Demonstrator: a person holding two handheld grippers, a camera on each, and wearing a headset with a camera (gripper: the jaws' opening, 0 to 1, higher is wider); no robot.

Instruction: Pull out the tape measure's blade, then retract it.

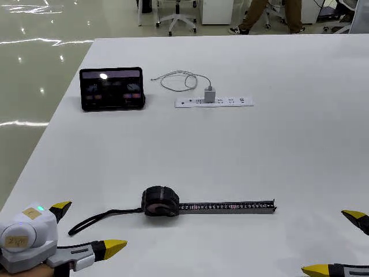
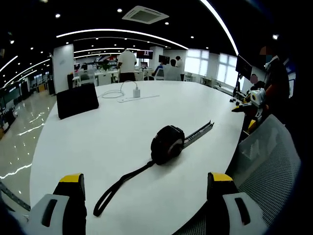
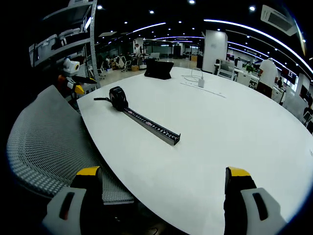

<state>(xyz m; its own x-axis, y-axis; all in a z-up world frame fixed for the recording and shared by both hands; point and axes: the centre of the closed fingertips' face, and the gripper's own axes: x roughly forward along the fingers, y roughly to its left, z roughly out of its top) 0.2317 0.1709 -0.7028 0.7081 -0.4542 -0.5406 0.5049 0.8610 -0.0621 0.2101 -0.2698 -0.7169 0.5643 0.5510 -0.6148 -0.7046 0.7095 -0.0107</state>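
A black tape measure (image 1: 160,201) lies on the white table (image 1: 230,144), its blade (image 1: 228,206) pulled out to the right and its wrist strap (image 1: 98,220) trailing left. In the left gripper view the tape measure (image 2: 167,143) sits ahead of the jaws, with the strap (image 2: 120,185) running toward them. My left gripper (image 1: 89,227) hovers open at the table's near left, apart from the strap. My right gripper (image 1: 339,242) is open at the near right, short of the blade's end (image 3: 172,137). The right gripper view shows the case (image 3: 117,98) farther off. Neither gripper holds anything.
A dark tablet (image 1: 112,88) stands propped at the back left. Beside it lies a white power strip (image 1: 214,102) with a charger and coiled cable (image 1: 180,81). A mesh chair (image 3: 46,147) sits by the table's near edge. People and office chairs are beyond the far edge.
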